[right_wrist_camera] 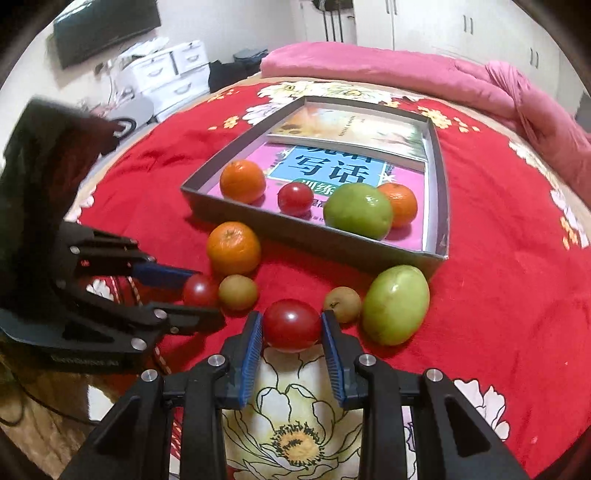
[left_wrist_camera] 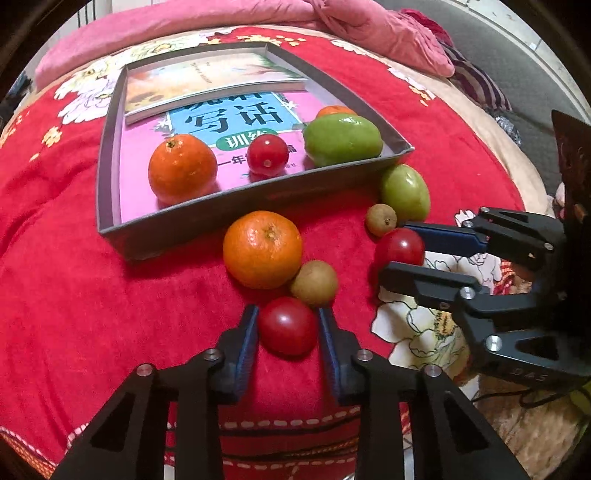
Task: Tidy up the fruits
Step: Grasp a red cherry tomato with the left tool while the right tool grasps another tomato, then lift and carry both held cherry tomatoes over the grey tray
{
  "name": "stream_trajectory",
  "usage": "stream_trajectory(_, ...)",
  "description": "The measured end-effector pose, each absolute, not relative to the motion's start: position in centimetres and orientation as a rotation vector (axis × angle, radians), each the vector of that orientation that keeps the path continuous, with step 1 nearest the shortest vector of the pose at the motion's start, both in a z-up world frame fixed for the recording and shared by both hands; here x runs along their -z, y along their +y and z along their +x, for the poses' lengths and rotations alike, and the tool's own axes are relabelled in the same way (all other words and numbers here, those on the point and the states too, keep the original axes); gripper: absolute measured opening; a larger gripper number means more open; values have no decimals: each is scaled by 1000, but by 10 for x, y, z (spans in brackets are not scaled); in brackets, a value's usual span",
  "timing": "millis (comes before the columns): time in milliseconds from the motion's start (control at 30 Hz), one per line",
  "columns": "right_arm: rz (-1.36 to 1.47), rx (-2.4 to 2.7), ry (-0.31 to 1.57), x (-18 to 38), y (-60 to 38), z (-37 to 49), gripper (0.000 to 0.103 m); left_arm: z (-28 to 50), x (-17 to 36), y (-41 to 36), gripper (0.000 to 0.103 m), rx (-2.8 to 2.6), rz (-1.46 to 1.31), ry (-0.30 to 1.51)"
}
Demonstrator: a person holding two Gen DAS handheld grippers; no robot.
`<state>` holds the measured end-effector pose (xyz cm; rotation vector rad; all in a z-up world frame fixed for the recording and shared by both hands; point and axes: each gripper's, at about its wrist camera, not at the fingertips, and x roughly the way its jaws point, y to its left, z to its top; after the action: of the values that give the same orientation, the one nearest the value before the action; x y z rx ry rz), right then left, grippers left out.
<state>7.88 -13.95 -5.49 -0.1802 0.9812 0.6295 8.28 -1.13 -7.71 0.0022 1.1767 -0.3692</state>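
Observation:
A grey box [left_wrist_camera: 110, 177] [right_wrist_camera: 439, 192] on the red bedspread holds two oranges [left_wrist_camera: 182, 168] [right_wrist_camera: 399, 204], a cherry tomato [left_wrist_camera: 267, 154] and a green fruit [left_wrist_camera: 341, 139]. Outside it lie an orange [left_wrist_camera: 262, 249] [right_wrist_camera: 233, 247], a green fruit [left_wrist_camera: 405, 192] [right_wrist_camera: 395, 304], two small brown fruits [left_wrist_camera: 314, 282] [left_wrist_camera: 381, 219] and two tomatoes. My left gripper [left_wrist_camera: 288, 317] [right_wrist_camera: 201, 290] has its pads against one tomato [left_wrist_camera: 287, 325] [right_wrist_camera: 199, 290]. My right gripper [right_wrist_camera: 291, 323] [left_wrist_camera: 397, 247] has its pads against the other tomato [right_wrist_camera: 291, 325] [left_wrist_camera: 399, 247].
Books [left_wrist_camera: 221, 110] line the box floor. A pink quilt [left_wrist_camera: 354, 26] lies along the far side of the bed. White drawers [right_wrist_camera: 173, 70] and a dark screen [right_wrist_camera: 103, 26] stand beyond the bed at the left.

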Motion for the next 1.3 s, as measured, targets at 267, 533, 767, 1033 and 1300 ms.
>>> stream_trajectory(267,-125,-659,950,46,-141,81,33,80,71,-7,32,370,-9,1152)
stream_trajectory(533,-69,-685,891,32,-145,81,33,76,38,23,32,325,-114,1059)
stream_trajectory(767,-51,-694,831,21,-148,79,33,75,13,36,32,290,-171,986)
stream_trajectory(1033,-40,-674,777,9,-156,81,33,75,-3,44,32,253,-212,931)
stream_trajectory(1300,-23,-653,750,3,-166,87,33,81,-7,51,32,197,-198,907)
